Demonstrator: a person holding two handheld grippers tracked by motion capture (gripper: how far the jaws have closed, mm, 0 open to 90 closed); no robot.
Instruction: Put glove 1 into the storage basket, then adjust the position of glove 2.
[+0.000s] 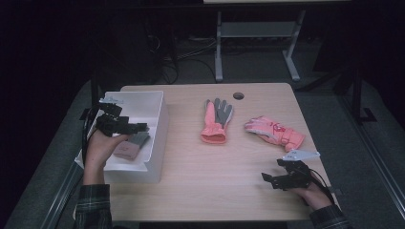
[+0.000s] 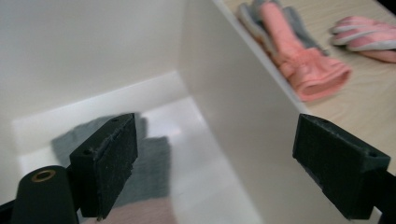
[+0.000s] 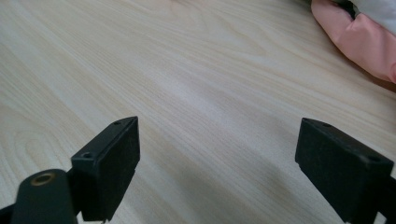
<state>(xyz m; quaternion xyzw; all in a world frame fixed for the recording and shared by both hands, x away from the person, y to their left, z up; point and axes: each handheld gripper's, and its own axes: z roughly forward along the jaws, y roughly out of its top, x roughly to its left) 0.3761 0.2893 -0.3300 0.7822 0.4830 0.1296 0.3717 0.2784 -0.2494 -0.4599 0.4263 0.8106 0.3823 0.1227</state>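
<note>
High view: a wooden table is standing in a dark room. The left gripper is hovering, released, over the grey glove in the white bin at left.

Left gripper view: jaws are straddling the bin wall; descending risks collision.

Right gripper view: the right gripper is idling released, near the pink glove at upper right.

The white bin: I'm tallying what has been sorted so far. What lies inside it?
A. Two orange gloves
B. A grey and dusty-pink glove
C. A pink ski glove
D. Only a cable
B: a grey and dusty-pink glove lies on the floor of the white bin, under the open left gripper; the other two gloves are out on the table.
</note>
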